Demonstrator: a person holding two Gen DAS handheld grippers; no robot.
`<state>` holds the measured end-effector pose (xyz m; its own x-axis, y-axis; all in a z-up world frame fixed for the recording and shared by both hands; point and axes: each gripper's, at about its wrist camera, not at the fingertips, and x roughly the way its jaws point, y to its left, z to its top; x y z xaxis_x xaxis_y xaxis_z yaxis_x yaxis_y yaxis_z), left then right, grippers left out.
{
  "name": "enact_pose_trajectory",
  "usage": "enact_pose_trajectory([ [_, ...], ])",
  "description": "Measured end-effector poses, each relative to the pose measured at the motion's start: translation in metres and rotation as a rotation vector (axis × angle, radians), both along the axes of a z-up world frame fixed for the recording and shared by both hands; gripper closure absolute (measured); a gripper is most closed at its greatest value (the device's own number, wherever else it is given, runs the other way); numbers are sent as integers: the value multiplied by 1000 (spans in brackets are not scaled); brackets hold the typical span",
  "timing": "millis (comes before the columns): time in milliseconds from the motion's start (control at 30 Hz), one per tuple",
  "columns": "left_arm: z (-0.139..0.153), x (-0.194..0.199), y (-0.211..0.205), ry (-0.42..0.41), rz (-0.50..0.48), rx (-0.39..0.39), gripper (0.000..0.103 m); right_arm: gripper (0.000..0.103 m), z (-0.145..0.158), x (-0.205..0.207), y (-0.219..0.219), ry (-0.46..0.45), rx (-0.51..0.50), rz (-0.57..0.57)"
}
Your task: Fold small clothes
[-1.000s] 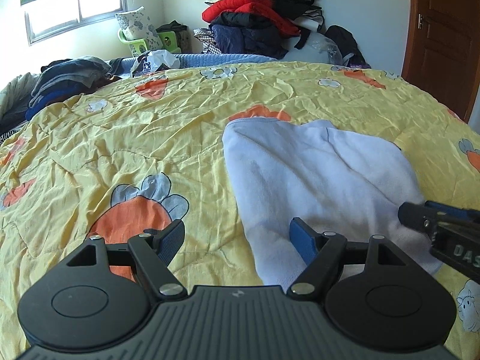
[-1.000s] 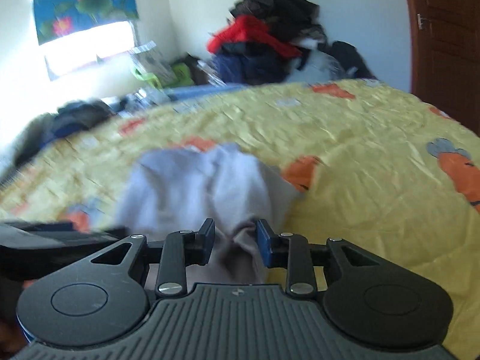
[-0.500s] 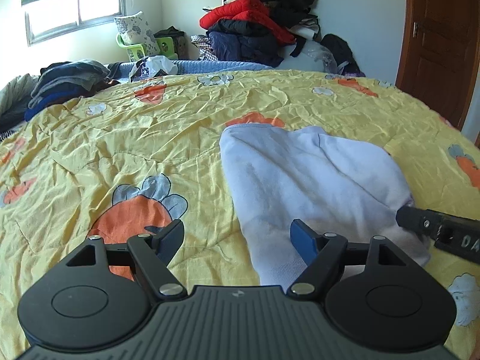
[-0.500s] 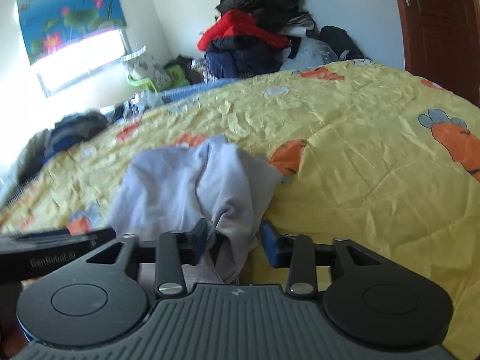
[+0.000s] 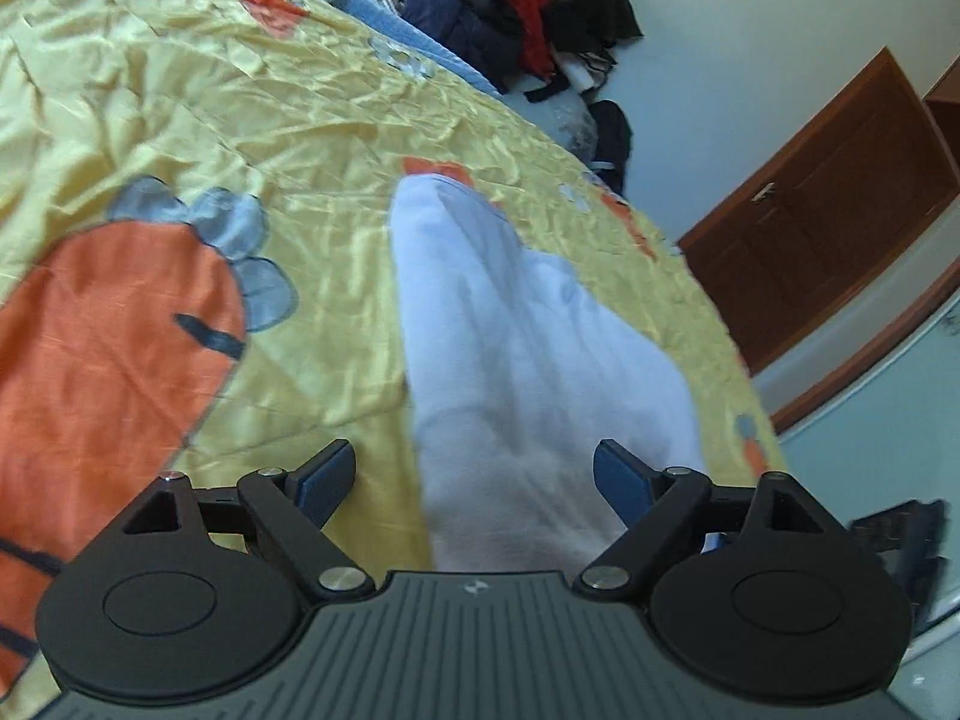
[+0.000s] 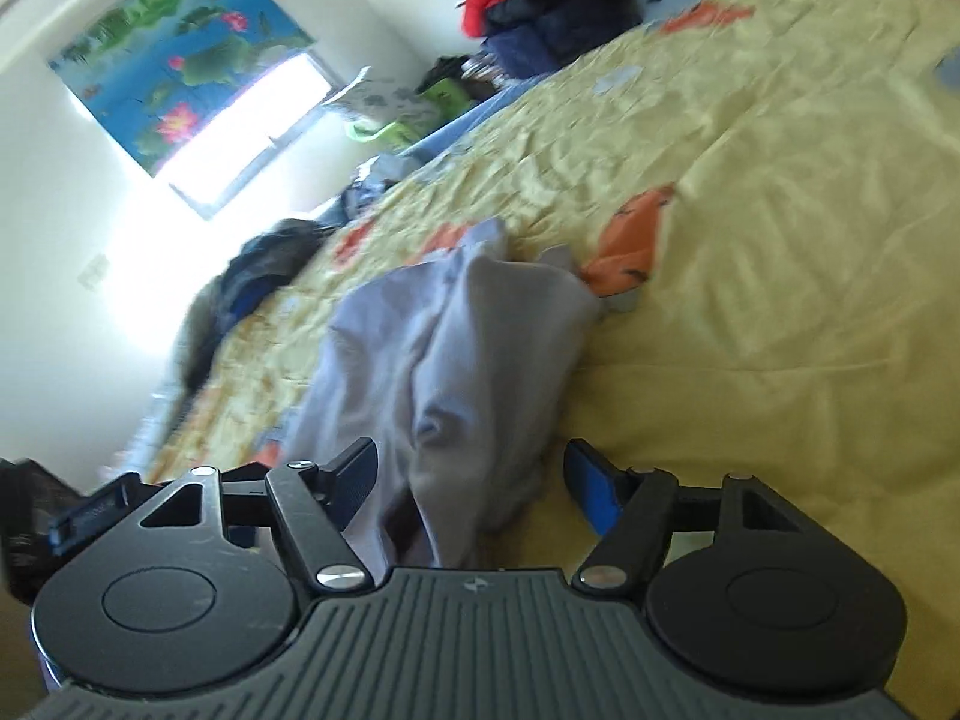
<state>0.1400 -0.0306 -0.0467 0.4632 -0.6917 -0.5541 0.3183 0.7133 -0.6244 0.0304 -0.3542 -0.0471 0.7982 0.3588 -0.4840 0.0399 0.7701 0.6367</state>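
A small pale lilac-white garment [image 5: 528, 348] lies folded lengthwise on the yellow carrot-print bedspread [image 5: 252, 120]. My left gripper [image 5: 474, 480] is open, its jaws wide either side of the garment's near end. In the right wrist view the same garment [image 6: 456, 336] lies rumpled on the bedspread [image 6: 780, 240]. My right gripper [image 6: 471, 480] is open, with the garment's near edge between its jaws. Neither gripper holds cloth. Both views are tilted.
A heap of red, navy and black clothes [image 5: 516, 12] sits past the bed's far edge. A brown wooden door [image 5: 828, 192] is at the right. Dark clothes [image 6: 270, 264] lie on the bed's left side, under a bright window [image 6: 240, 138].
My right gripper has opened and let go of the garment, which now lies on the bed. Both grippers have dropped lower and rolled, so both views tilt.
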Motion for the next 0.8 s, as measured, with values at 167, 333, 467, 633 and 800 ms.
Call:
enact_pose_trajectory([
  [167, -7, 11, -10, 11, -16, -79, 16, 38, -6, 23, 0, -33, 61, 24],
  [333, -8, 17, -22, 18, 8, -63, 41, 45, -8, 38, 14, -49, 52, 14],
  [467, -8, 17, -20, -7, 18, -5, 73, 73, -11, 39, 19, -17, 49, -21],
  [633, 8, 10, -19, -111, 8, 39, 83, 77, -9, 38, 26, -28, 87, -61],
  [800, 46, 12, -14, -269, 13, 99, 83, 78, 22, 49, 44, -110, 31, -44],
])
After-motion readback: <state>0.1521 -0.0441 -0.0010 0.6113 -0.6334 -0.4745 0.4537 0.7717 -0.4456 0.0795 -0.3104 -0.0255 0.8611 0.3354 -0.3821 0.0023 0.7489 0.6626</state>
